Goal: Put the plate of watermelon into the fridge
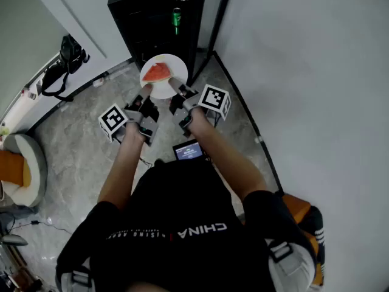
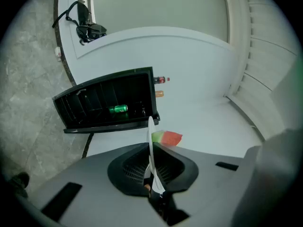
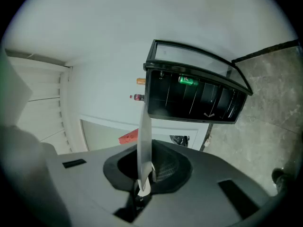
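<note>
A white plate (image 1: 163, 78) with a red watermelon slice (image 1: 157, 72) is held in the air in front of the open black fridge (image 1: 159, 18). My left gripper (image 1: 146, 91) is shut on the plate's near-left rim, my right gripper (image 1: 175, 87) on its near-right rim. In the left gripper view the plate (image 2: 152, 151) shows edge-on between the jaws, with the watermelon (image 2: 166, 138) beyond. In the right gripper view the plate (image 3: 143, 143) is edge-on too, a bit of watermelon (image 3: 128, 137) left of it. A green can (image 1: 177, 17) lies inside the fridge.
The fridge's glass door (image 1: 217, 14) stands open at its right, beside a white wall (image 1: 316, 72). A black bag (image 1: 64, 62) lies on the marble floor (image 1: 79, 157) by the left wall. An orange seat (image 1: 21, 169) stands at far left.
</note>
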Demonstrator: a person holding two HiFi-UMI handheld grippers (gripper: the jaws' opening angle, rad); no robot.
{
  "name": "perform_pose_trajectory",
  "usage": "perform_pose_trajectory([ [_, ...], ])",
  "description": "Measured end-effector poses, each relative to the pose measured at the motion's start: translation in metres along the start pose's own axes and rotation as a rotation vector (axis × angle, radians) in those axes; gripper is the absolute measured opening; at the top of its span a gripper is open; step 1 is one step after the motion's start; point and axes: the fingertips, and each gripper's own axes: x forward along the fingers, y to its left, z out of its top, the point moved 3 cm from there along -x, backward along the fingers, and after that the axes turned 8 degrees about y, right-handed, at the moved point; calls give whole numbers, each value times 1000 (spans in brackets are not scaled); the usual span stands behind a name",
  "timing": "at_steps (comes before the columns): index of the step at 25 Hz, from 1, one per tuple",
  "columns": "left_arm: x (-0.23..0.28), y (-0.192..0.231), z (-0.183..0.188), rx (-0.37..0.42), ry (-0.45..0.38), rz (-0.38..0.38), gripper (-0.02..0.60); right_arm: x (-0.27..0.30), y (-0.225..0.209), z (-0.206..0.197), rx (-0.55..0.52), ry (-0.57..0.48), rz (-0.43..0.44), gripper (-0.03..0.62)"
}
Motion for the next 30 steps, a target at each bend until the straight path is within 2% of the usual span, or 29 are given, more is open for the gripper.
perform_pose_trajectory([
  [10,0,5,-1,-7,14,15,34,-1,-5,-1,19,-2,-11,26],
  [18,2,1,1,63,19,5,35,0,-4,-2,40,-3,8,26],
  [26,1,5,0,7,12,0,35,0,-5,-3,49,0,4,26],
  [30,1,6,1,7,18,9,35,0,-6,-3,38,4,-2,26],
])
